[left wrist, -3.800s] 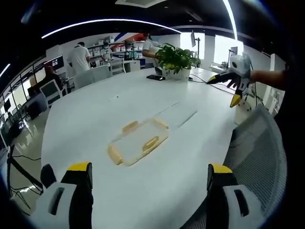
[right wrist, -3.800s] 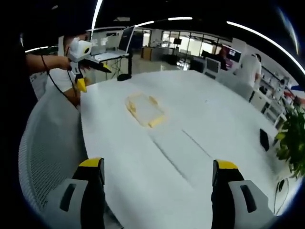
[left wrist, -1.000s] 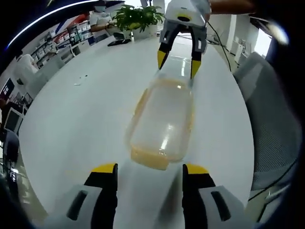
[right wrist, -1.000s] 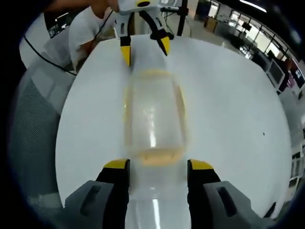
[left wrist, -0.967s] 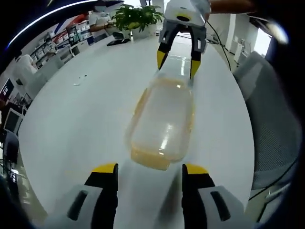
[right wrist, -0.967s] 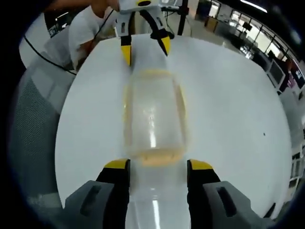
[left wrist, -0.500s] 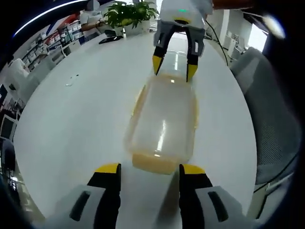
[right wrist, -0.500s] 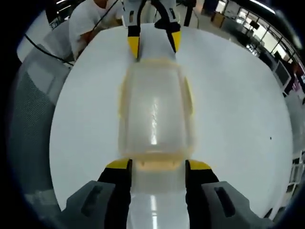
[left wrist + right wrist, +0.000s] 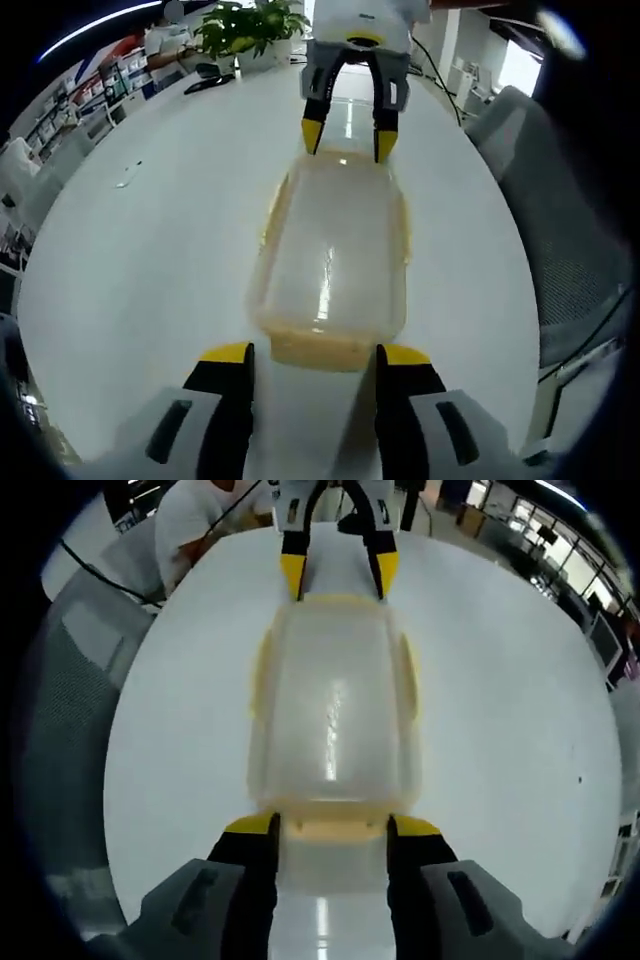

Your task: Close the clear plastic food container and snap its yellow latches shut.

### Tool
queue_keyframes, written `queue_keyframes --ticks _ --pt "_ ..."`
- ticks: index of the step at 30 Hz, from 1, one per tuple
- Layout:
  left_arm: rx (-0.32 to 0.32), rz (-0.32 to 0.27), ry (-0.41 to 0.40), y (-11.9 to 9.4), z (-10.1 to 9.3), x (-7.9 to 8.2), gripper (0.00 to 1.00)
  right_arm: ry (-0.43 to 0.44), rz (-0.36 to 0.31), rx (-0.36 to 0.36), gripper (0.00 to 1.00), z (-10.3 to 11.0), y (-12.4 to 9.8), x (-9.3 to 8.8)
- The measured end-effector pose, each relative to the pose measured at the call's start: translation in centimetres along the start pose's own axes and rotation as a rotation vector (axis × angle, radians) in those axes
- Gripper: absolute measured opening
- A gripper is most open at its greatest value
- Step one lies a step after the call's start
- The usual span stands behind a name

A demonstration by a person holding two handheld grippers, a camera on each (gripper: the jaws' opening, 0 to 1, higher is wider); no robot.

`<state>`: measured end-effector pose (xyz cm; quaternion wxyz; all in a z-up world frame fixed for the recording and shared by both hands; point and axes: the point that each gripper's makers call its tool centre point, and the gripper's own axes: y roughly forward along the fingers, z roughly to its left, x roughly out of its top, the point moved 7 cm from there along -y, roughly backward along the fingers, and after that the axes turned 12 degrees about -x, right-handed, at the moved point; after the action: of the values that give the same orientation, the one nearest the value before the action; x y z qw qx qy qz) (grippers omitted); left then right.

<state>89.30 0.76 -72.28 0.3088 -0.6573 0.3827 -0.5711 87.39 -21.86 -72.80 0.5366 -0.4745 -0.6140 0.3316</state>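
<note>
The clear plastic container (image 9: 330, 260) lies lid-down-shut on the white table (image 9: 130, 250), with yellow latches along its sides (image 9: 272, 215) and ends. My left gripper (image 9: 314, 352) is open, its jaws straddling the near end latch (image 9: 318, 350). At the far end, my right gripper (image 9: 348, 145) points back at me with its yellow tips on either side of that end. In the right gripper view the same container (image 9: 335, 710) runs away from my right gripper (image 9: 332, 825), which is open around the end latch (image 9: 330, 832); my left gripper (image 9: 338, 580) faces it.
A potted plant (image 9: 245, 30) and a dark phone (image 9: 208, 83) sit at the table's far side. A grey mesh chair (image 9: 570, 250) stands by the table edge. A person in a white shirt (image 9: 200, 520) is behind the left gripper.
Both grippers have come from far apart and wide open to the container's two ends with narrower jaws. Over the last second each has edged closer to its end latch.
</note>
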Motion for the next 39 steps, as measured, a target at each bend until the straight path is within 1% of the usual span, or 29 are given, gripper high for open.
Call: queue_keyframes --ticks 3,6,7,8,9,10,13,14,15,16,21,24,30,39 --pt "-0.03 -0.007 0.005 0.2 -0.1 -0.1 0.43 -0.01 -0.009 0.007 0.39 0.1 0.0 0.0" --pt "-0.074 -0.007 0.021 0.4 -0.2 0.2 0.43 -0.014 -0.012 0.01 0.39 -0.1 0.0 0.1" --pt "-0.101 -0.001 0.032 0.5 0.0 0.3 0.42 -0.018 -0.012 0.012 0.39 -0.2 0.0 0.1" --pt "-0.114 0.003 0.036 0.5 0.0 0.3 0.4 -0.02 -0.014 0.013 0.39 -0.3 0.1 0.1" --pt "-0.107 0.004 0.022 0.5 0.2 0.5 0.39 -0.021 -0.013 0.014 0.39 -0.4 0.1 0.1" --pt "-0.115 0.005 0.014 0.4 0.3 0.4 0.38 -0.022 -0.013 0.014 0.39 -0.5 0.1 0.2" --pt "-0.114 0.004 0.02 0.3 0.2 0.5 0.38 -0.019 -0.014 0.013 0.38 -0.6 0.1 0.2" --pt "-0.12 0.003 0.019 0.2 0.1 0.5 0.35 -0.018 -0.014 0.013 0.38 -0.6 0.1 0.2" --pt "-0.101 0.025 0.027 0.1 0.2 0.3 0.33 -0.022 -0.02 0.013 0.38 -0.7 0.1 0.3" --pt "-0.105 0.018 0.039 0.2 0.1 0.4 0.33 -0.021 -0.018 0.012 0.38 -0.7 0.1 0.3" --pt "-0.1 0.028 0.037 0.1 0.0 0.6 0.33 -0.019 -0.021 0.007 0.36 -0.9 0.2 0.4" --pt "-0.097 0.032 0.033 0.1 0.0 0.6 0.32 -0.02 -0.022 0.003 0.36 -0.8 0.1 0.4" --pt "-0.108 0.041 0.032 0.1 -0.1 0.4 0.32 -0.034 -0.024 0.006 0.36 -0.7 -0.3 0.5" --pt "-0.099 0.054 0.033 -1.5 -0.7 0.8 0.32 -0.027 -0.055 -0.004 0.36 -0.4 -1.6 1.4"
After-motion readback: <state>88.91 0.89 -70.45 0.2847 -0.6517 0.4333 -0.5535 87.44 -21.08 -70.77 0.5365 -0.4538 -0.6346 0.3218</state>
